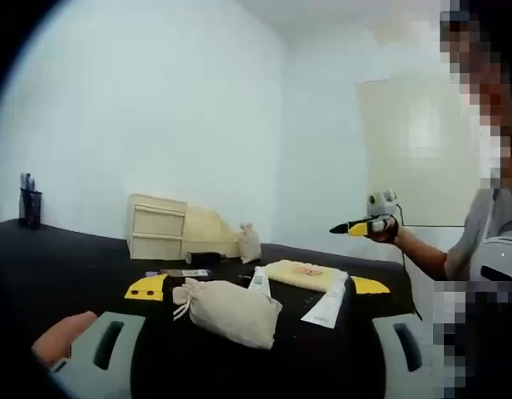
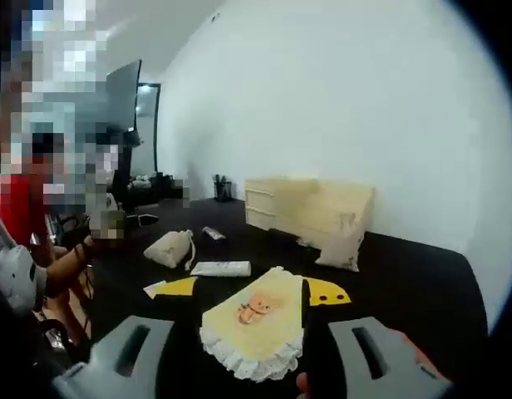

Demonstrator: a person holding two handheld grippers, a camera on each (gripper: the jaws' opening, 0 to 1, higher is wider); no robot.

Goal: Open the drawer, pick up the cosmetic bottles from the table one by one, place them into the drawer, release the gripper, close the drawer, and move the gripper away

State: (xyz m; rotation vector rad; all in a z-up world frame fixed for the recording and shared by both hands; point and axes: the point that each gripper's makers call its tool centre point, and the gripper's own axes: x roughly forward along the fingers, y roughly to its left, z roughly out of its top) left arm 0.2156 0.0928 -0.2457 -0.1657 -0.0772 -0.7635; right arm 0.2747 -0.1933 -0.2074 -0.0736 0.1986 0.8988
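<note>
Jaws of my left gripper [image 1: 252, 349] stand apart and empty in the left gripper view, pale wooden drawer unit [image 1: 159, 227] shut at eleven o'clock. Right gripper view: my right gripper [image 2: 254, 357] likewise open, white cosmetic tube [image 2: 220, 268] at eleven; I should approach the drawer front squarely.

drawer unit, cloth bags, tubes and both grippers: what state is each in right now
Pale wooden drawer unit: upright on the black table, drawers shut.
Beige drawstring cloth bag: lying on its side, tied shut.
Small beige bag: standing by the unit.
White cosmetic tube: lying flat, untouched.
Yellow frilled cloth: spread flat.
Left gripper: open, empty.
Right gripper: open, empty.
</note>
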